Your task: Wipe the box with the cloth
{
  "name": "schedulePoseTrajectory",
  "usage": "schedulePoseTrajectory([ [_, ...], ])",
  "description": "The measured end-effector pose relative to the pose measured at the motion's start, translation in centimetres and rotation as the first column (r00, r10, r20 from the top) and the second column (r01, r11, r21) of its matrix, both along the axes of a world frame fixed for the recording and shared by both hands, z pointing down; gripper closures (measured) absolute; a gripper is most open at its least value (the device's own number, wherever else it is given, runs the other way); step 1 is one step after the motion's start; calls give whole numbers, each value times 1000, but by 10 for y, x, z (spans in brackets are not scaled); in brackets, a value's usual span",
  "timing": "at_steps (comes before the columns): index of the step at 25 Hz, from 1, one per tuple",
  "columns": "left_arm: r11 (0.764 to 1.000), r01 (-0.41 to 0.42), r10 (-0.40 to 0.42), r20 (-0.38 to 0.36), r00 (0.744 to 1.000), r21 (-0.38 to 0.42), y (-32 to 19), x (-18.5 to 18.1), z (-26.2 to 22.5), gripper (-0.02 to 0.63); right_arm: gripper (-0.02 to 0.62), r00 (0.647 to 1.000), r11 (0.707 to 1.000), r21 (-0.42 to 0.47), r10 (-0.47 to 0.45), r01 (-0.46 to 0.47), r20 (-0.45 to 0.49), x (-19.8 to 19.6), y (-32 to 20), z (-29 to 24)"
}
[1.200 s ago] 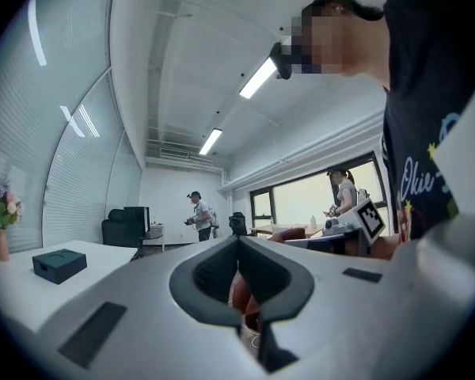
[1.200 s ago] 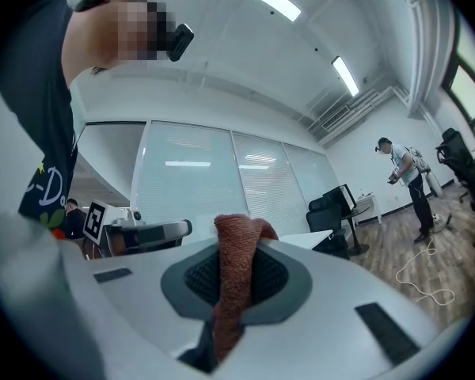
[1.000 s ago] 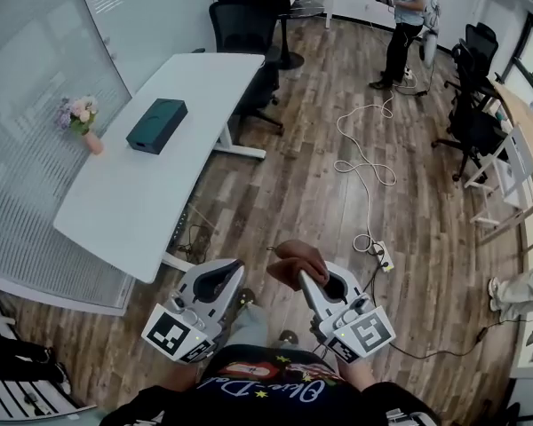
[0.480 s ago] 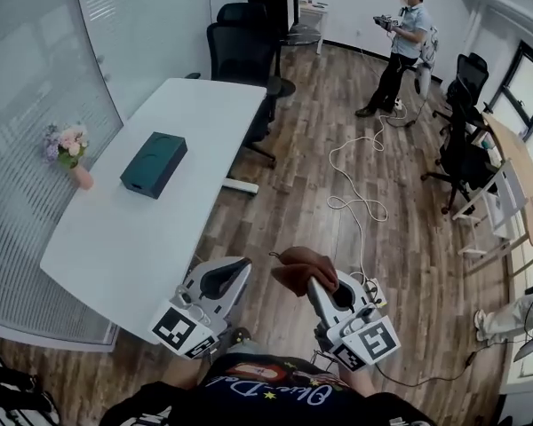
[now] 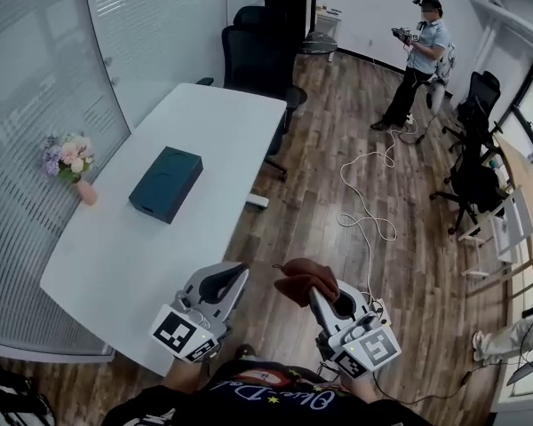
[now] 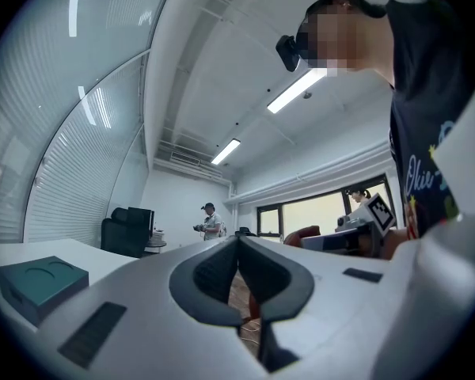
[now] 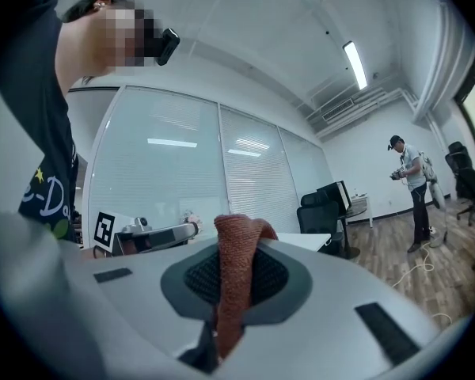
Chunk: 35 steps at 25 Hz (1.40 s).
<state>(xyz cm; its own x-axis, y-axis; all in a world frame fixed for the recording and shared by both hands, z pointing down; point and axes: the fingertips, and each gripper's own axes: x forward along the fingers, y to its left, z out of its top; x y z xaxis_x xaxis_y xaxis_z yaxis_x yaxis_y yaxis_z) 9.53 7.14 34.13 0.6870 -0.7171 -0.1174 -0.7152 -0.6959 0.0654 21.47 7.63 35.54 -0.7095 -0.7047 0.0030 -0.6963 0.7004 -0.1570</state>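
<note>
Right gripper point(image 5: 314, 293), in the head view, is clamped on the cloth point(image 5: 300, 275) off the near edge of the bench point(image 5: 115, 256); the box point(image 5: 165, 184) lies lidded midway along it, not yet wiped. In the left gripper view, the left gripper point(image 6: 239, 248) is pressed together, empty. In the right gripper view, the cloth is pinched between the jaws.

Head view steeply down from above, claw views low, level, all sharing the distant person point(image 5: 424, 53)
</note>
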Motion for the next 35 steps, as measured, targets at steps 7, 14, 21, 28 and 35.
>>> schedulePoseTrajectory([
  [7,997,74,-74,15,997,14,-35,-46,-3,603,569,995,996,-11,-91,91,42,-56,-51,1],
  [14,963,267,-267,37,963,-18,-52,-112,16,602,569,949,950,-28,-310,312,61,-135,-96,17],
  [21,820,572,-569,61,820,-37,-85,-166,19,603,569,801,804,-25,-588,594,108,-201,-166,23],
  [28,631,775,-772,89,630,-19,-132,-185,4,602,569,631,636,-11,-764,772,137,-237,-243,11],
  [35,505,863,-855,123,504,-20,-168,-176,0,602,569,519,523,-24,-840,852,157,-243,-294,13],
])
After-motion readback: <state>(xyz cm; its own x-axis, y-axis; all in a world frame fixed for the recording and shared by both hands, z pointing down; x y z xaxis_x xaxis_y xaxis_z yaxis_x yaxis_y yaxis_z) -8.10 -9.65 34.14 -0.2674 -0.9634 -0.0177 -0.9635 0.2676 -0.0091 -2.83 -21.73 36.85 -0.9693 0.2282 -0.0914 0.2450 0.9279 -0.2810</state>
